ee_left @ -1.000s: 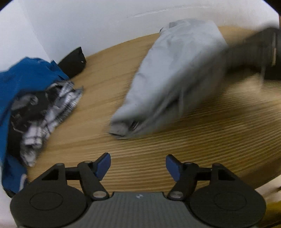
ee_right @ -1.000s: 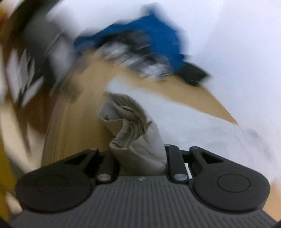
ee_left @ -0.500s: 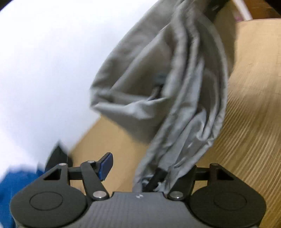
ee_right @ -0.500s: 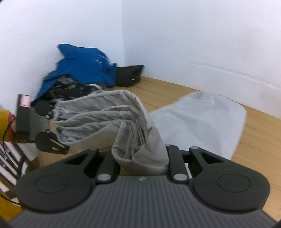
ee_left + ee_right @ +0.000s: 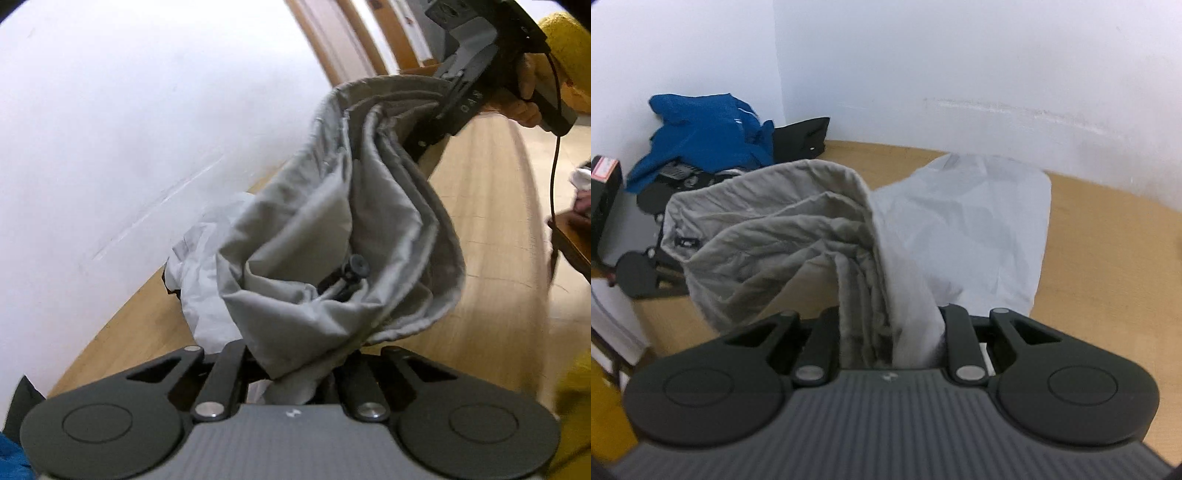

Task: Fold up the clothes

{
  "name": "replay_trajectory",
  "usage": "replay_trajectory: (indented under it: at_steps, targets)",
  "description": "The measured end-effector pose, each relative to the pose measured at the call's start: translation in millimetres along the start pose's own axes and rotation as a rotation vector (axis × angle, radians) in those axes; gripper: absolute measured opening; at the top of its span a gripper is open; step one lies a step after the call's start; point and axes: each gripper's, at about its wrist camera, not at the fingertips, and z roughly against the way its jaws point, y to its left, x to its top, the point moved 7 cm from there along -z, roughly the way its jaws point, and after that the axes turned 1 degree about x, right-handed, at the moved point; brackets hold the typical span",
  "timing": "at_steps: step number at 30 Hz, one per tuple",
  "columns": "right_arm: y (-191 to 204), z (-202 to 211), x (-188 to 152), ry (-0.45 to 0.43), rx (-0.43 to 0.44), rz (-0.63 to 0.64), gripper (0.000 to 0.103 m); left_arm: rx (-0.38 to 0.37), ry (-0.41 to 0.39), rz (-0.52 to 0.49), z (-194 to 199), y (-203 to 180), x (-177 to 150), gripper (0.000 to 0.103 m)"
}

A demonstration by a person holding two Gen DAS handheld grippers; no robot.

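Note:
A grey garment (image 5: 332, 229) with a black drawstring toggle (image 5: 352, 271) hangs bunched between both grippers. My left gripper (image 5: 295, 356) is shut on one edge of the garment, at the bottom of the left wrist view. My right gripper (image 5: 890, 334) is shut on another bunched edge. In the left wrist view, the right gripper (image 5: 439, 110) appears at the upper right, in a hand with a yellow sleeve (image 5: 565, 33). In the right wrist view, the left gripper (image 5: 663, 256) sits at the left behind the cloth. The garment's far end (image 5: 979, 221) lies on the wooden table (image 5: 1108, 258).
A pile with a blue garment (image 5: 701, 136) and patterned black-and-white cloth sits in the table's corner by the white walls. A black item (image 5: 801, 138) lies beside it. A black box with a red label (image 5: 605, 184) stands at the left edge.
My left gripper, open a second ago, has shut on the grey garment's edge. Both grippers have lifted that end off the table, and the right view has steadied.

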Motion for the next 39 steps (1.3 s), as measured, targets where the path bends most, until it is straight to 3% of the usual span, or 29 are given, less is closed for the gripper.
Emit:
replay_trajectory:
  at_steps: [3, 5, 9, 14, 16, 19, 22, 26, 29, 31, 32, 34, 39]
  targets:
    - [31.9, 27.5, -19.1, 0.016, 0.011, -0.011, 0.02, -0.086, 0.007, 0.04, 30.4, -3.5, 7.8, 0.011]
    - [49.7, 47.2, -25.1, 0.009, 0.019, -0.018, 0.021, -0.099, -0.016, 0.094, 45.6, 11.9, 20.7, 0.012]
    - [62.8, 88.3, -10.9, -0.097, 0.006, -0.015, 0.021, -0.117, -0.067, 0.203, 75.4, 45.5, 47.4, 0.013]
    - [35.4, 102.2, 26.5, -0.255, -0.021, -0.022, 0.021, -0.032, -0.11, 0.257, 37.4, 90.8, 95.1, 0.015]
    - [8.5, 87.3, 43.9, -0.286, -0.039, -0.034, 0.021, 0.012, -0.095, 0.25, 4.9, 104.0, 110.9, 0.016]
    - [-43.5, 48.2, 64.0, -0.285, -0.042, -0.083, 0.021, 0.016, -0.022, 0.299, -62.2, 133.3, 123.7, 0.018]
    - [-100.0, 0.3, 79.7, -0.26, -0.04, -0.14, 0.021, -0.004, 0.093, 0.395, -141.0, 159.5, 123.5, 0.022]
    - [-180.0, -89.1, 78.5, -0.161, -0.033, -0.262, 0.021, 0.021, 0.278, 0.522, -253.1, 190.4, 92.4, 0.03]
    - [-232.0, -159.5, 60.1, -0.061, -0.015, -0.385, 0.025, 0.069, 0.388, 0.622, -317.4, 208.6, 55.6, 0.05]
    - [-259.0, -190.8, 47.3, -0.03, -0.001, -0.47, 0.033, 0.099, 0.405, 0.675, -336.8, 212.1, 40.4, 0.066]
    - [-270.1, -201.3, 41.7, -0.022, 0.004, -0.508, 0.04, 0.111, 0.407, 0.686, -344.0, 214.3, 35.8, 0.068]
    - [-292.1, -222.4, 30.6, -0.007, 0.015, -0.582, 0.044, 0.121, 0.41, 0.676, -352.7, 209.4, 34.0, 0.071]
    - [-290.3, -234.0, 20.3, 0.013, -0.054, -0.55, 0.055, 0.198, 0.425, 0.582, -365.5, 206.6, 31.0, 0.083]
